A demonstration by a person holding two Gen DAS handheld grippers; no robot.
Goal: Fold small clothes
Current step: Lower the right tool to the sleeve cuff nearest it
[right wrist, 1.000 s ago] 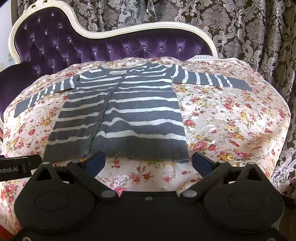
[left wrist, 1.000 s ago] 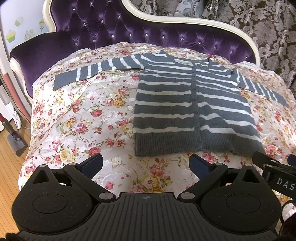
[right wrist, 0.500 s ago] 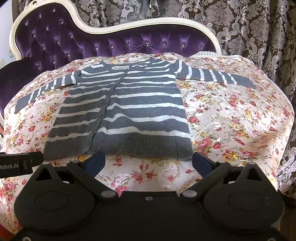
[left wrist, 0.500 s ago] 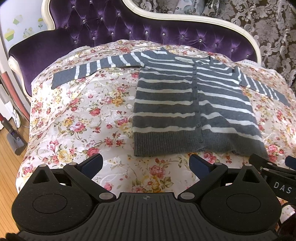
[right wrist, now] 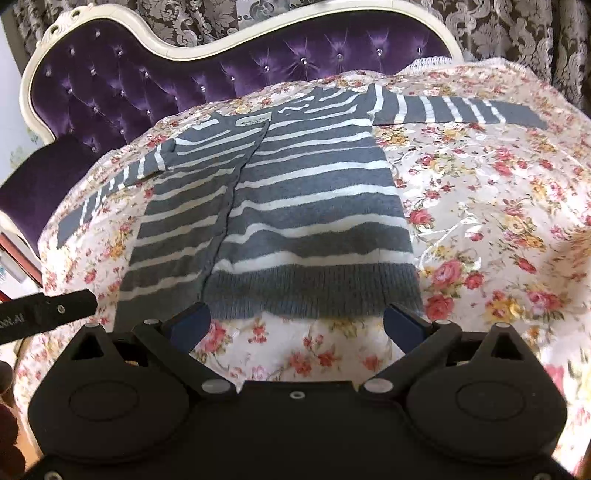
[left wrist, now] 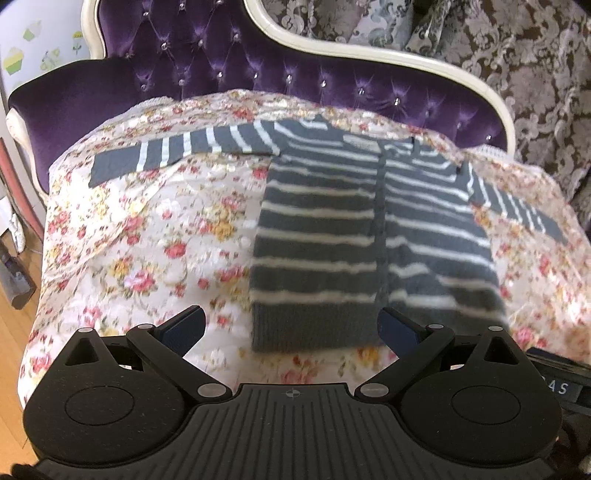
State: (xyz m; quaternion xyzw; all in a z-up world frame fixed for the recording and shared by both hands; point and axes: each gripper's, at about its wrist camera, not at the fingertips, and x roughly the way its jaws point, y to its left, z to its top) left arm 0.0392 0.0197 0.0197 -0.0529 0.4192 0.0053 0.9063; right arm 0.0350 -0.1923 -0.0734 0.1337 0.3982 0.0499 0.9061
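A small grey cardigan with white stripes [left wrist: 369, 236] lies flat, buttoned, on a floral cloth, both sleeves spread out sideways. It also shows in the right wrist view [right wrist: 280, 206]. My left gripper [left wrist: 291, 328] is open and empty, just short of the left half of the ribbed hem. My right gripper [right wrist: 297, 325] is open and empty, just short of the right half of the hem. The left gripper's body shows at the left edge of the right wrist view [right wrist: 40, 312].
The floral cloth [left wrist: 147, 240] covers a purple tufted sofa [left wrist: 221, 74] with a cream frame. Patterned curtains [right wrist: 517, 29] hang behind. Wood floor [left wrist: 11, 332] lies at the left, beyond the cloth's edge.
Both grippers have moved forward and lower toward the cardigan's hem, which now reaches their fingertips. The cardigan has not moved. Both stay open.
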